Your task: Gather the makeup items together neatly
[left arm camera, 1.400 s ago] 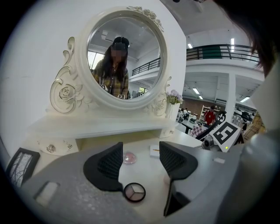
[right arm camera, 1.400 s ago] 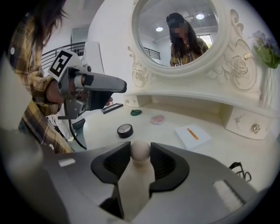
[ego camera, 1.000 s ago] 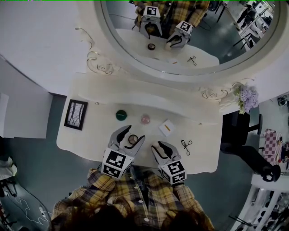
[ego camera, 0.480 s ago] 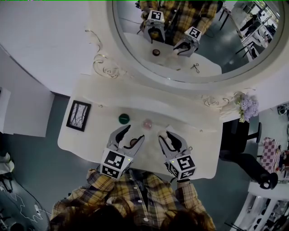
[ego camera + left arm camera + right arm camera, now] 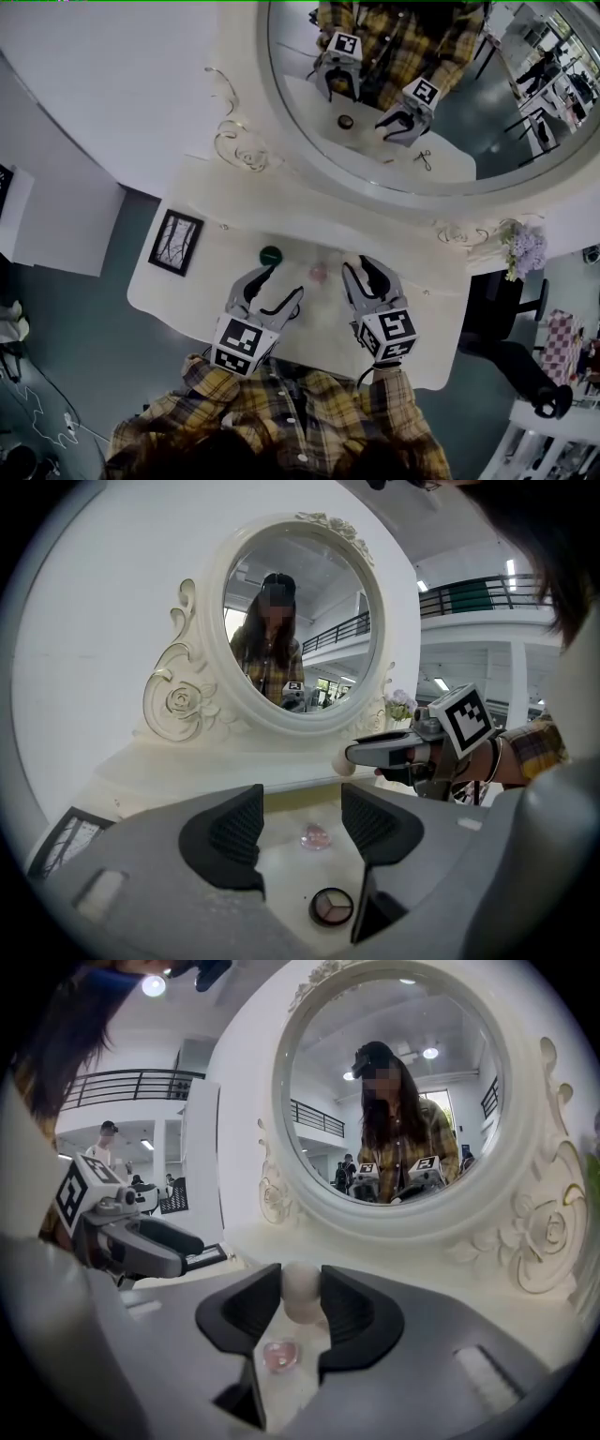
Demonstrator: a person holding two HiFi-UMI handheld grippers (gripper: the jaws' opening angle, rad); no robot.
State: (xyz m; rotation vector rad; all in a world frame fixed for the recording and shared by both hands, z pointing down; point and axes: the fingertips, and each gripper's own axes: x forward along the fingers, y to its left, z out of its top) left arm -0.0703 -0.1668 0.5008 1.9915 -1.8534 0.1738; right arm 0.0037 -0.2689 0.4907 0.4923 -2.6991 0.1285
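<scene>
- Right gripper view shows the right gripper [image 5: 302, 1283] clamped on a pale, egg-shaped sponge [image 5: 302, 1305]. Its pads press the sponge's sides, and it is held clear above the table [image 5: 202, 281].
- The sponge looks very light and soft. It should squash under the pads rather than slip, so a hold across its fat middle, as now, suits it. It may roll when set down.
- The left gripper [image 5: 302, 801] has its jaws wide apart with nothing between the pads. It hovers over the near middle of the table.
- Under the left gripper lies a round eyeshadow compact [image 5: 331, 907] showing three shades. Just beyond it, farther in, sits a small, translucent pink piece [image 5: 315, 836].
- The compact is probably rigid, flat and low, with little height to catch. It is best taken by opposite edges of its rim, and the powder could crack if it is dropped.
- The pink piece looks hard and glossy, so it is likely slippery. A gentle grip across its widest part should do.
- In the head view, a small dark green pot [image 5: 271, 255] stands to the left of the pink piece, near it but apart. The items are loosely grouped mid-table, not yet neat.
- No writing can be read on any item. The gripper cubes carry only black-and-white square markers. The framed picture [image 5: 176, 242] at the table's left end is too small to make out.
</scene>
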